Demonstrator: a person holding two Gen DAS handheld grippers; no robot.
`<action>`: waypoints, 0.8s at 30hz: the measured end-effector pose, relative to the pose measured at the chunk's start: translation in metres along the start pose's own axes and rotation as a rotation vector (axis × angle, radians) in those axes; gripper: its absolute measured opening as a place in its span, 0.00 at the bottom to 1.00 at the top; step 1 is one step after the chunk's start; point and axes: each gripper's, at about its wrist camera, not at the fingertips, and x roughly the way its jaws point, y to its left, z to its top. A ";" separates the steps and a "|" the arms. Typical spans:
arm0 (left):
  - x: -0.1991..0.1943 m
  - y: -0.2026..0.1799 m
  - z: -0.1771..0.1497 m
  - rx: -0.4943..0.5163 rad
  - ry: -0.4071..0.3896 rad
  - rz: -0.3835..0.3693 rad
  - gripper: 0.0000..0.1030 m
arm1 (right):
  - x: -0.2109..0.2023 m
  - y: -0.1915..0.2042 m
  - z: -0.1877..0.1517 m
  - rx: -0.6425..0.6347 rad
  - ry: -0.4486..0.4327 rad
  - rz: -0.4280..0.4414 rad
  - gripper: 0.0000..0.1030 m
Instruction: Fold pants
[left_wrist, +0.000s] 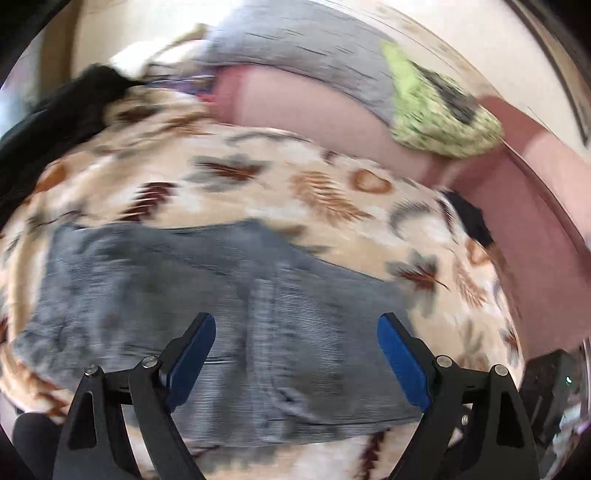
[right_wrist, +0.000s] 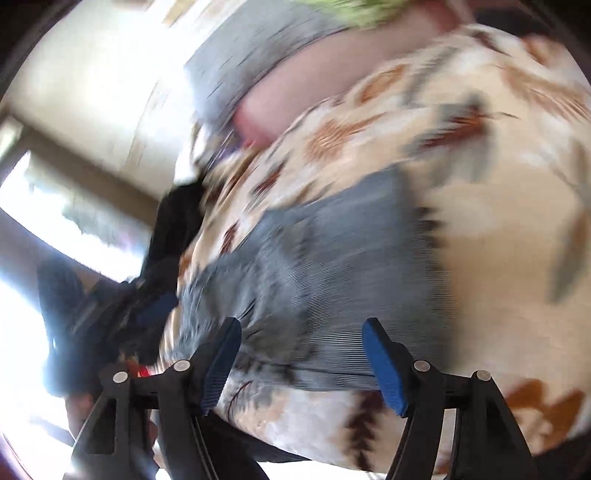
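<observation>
The grey-blue pants (left_wrist: 207, 295) lie in a flat folded block on a cream blanket with leaf prints (left_wrist: 280, 177). My left gripper (left_wrist: 295, 343) is open above the near part of the pants, holding nothing. The pants also show in the right wrist view (right_wrist: 332, 258). My right gripper (right_wrist: 301, 350) is open over their near edge, empty. The left gripper (right_wrist: 122, 314) appears as a dark blurred shape at the left of the right wrist view. Both views are motion blurred.
A pink sheet (left_wrist: 314, 107), a grey pillow (left_wrist: 306, 48) and a green cloth (left_wrist: 439, 110) lie beyond the blanket. Black fabric (left_wrist: 66, 110) sits at the far left. A bright window (right_wrist: 55, 221) is at the left of the right wrist view.
</observation>
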 end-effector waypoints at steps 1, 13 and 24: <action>0.007 -0.009 -0.004 0.029 0.025 0.013 0.87 | -0.008 -0.015 0.000 0.040 -0.013 -0.008 0.69; 0.037 -0.025 -0.012 0.167 0.061 0.167 0.88 | -0.007 -0.045 0.044 0.104 0.013 0.015 0.69; 0.109 -0.004 -0.025 0.157 0.211 0.241 0.92 | 0.097 -0.040 0.118 0.047 0.251 -0.048 0.17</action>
